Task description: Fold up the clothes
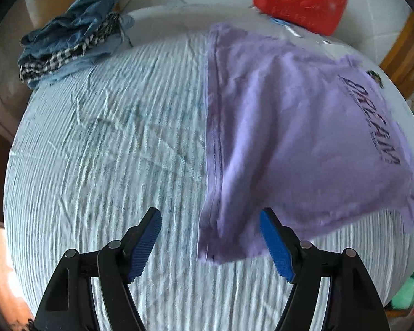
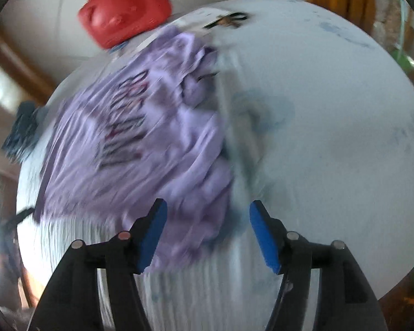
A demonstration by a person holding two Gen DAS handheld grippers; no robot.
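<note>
Both grippers hang over the bed with their blue pads spread and nothing between them: the left gripper (image 1: 209,244) points down at the striped pale-blue sheet (image 1: 110,143), its jaws wide apart, with the near corner of the purple T-shirt (image 1: 284,127) lying below and between the fingertips but not pinched. The right gripper (image 2: 208,237) is also parted, its jaws clear of the cloth, the lower edge of the same purple T-shirt (image 2: 140,143) showing under the gap; that view is badly smeared, so finer detail is hard to make out. The shirt lies spread flat on the bed, dark lettering (image 1: 372,121) across its chest, one long straight hem running down toward the left gripper. At the far corner of the bed sits a crumpled heap of blue and black-and-white checked clothes (image 1: 71,35), well apart from the shirt. Beyond the bed's far edge stands a red plastic basket (image 1: 300,0) with handles, near the top of the shirt.
</note>
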